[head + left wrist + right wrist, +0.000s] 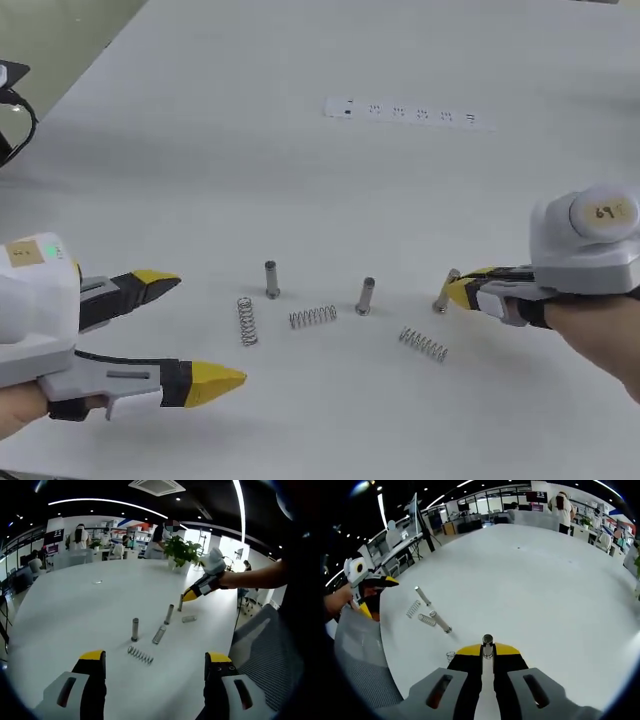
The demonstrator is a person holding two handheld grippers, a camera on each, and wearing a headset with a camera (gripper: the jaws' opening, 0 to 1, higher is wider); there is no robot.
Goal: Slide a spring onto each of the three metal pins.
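Observation:
Three short metal pins stand on the white table (300, 190): a left pin (271, 279), a middle pin (366, 296) and a right pin (445, 291). Three springs lie flat near them: one (246, 321) by the left pin, one (313, 317) beside the middle pin, one (423, 344) in front of the right pin. My right gripper (458, 290) is shut on the right pin (487, 640), which sticks up between its yellow tips. My left gripper (195, 330) is held open near the table's front left, short of the nearest spring (140, 655), with nothing between its jaws.
A white power strip (405, 112) lies flat at the back of the table. A black object (10, 110) sits at the far left edge. In the left gripper view a potted plant (182, 552) stands at the table's far end, with office desks and people beyond.

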